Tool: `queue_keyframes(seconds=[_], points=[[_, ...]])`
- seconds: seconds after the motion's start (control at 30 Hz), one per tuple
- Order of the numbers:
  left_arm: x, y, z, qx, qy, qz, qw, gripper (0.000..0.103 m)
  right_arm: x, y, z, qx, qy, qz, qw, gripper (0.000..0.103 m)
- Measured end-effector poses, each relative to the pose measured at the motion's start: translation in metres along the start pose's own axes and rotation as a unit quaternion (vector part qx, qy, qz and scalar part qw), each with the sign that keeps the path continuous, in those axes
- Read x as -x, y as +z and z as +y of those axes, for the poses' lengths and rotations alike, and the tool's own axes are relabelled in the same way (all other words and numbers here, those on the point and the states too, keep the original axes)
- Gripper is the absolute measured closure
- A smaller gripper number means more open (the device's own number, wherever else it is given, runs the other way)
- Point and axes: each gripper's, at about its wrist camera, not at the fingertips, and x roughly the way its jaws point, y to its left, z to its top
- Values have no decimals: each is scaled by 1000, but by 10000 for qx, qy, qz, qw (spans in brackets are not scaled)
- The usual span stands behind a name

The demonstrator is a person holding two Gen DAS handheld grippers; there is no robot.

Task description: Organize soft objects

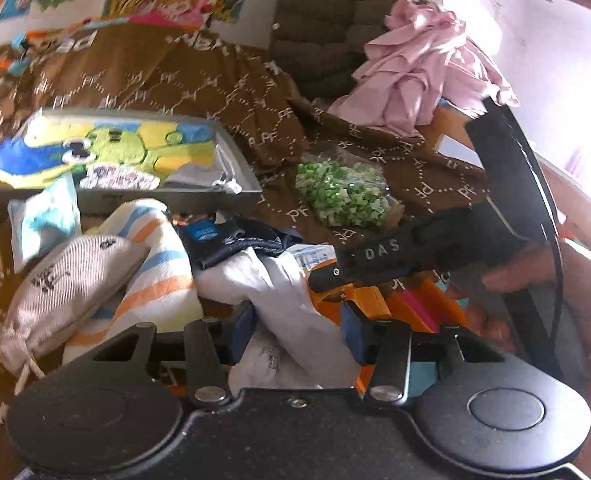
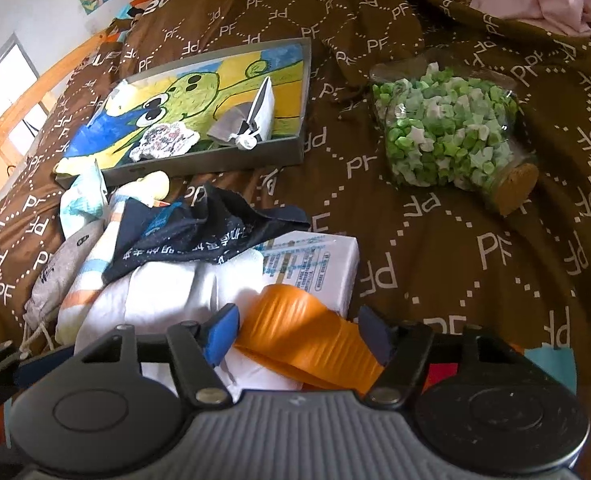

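My left gripper (image 1: 295, 332) is low over a heap of soft things on the brown blanket, and its blue pads press a white cloth (image 1: 283, 292) from both sides. The heap also holds a striped towel (image 1: 163, 280), a grey drawstring pouch (image 1: 71, 280) and a navy cloth (image 1: 231, 244). My right gripper (image 2: 299, 334) straddles an orange ribbed band (image 2: 307, 332). The right pad touches the band and a sliver shows at the left pad, so it is open. The band lies over the white cloth (image 2: 167, 292) and a white printed box (image 2: 319, 264).
A grey tray (image 2: 215, 160) behind the heap holds a cartoon frog towel and small pouches. A corked jar of green paper stars (image 2: 447, 132) lies on its side to the right. A pink garment (image 1: 423, 72) is bunched at the back right. A light blue pack (image 1: 43, 220) lies left.
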Motion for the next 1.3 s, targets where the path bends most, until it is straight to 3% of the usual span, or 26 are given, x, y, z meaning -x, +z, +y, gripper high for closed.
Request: queue_keyframes(seconds=[0.17, 0.4, 0.47, 0.53, 0.7, 0.93, 1.17, 1.3], points=[[0, -3, -8, -287, 3, -5, 9996, 54, -1, 0, 2, 15, 10, 15, 10000, 33], [-13, -4, -5, -141, 61, 203, 9997, 54, -1, -1, 2, -17, 55, 37, 10000, 34], [-16, -4, -5, -153, 92, 216, 9996, 61, -2, -1, 2, -11, 70, 54, 10000, 36], [-17, -4, -4, -190, 182, 245, 9994, 80, -3, -2, 3, -10, 107, 84, 9999, 42], [-15, -3, -5, -311, 272, 173, 9990, 97, -3, -3, 2, -155, 294, 134, 9994, 57], [-4, -4, -17, -713, 273, -78, 9971, 100, -1, -7, -14, -706, 703, 208, 9948, 77], [18, -1, -33, -1137, 389, -102, 9927, 101, 20, -9, -15, -724, 836, -195, 9937, 80], [34, -2, -44, -1442, 630, -5, 9875, 101, 31, -9, -16, -731, 1036, -472, 9908, 80]])
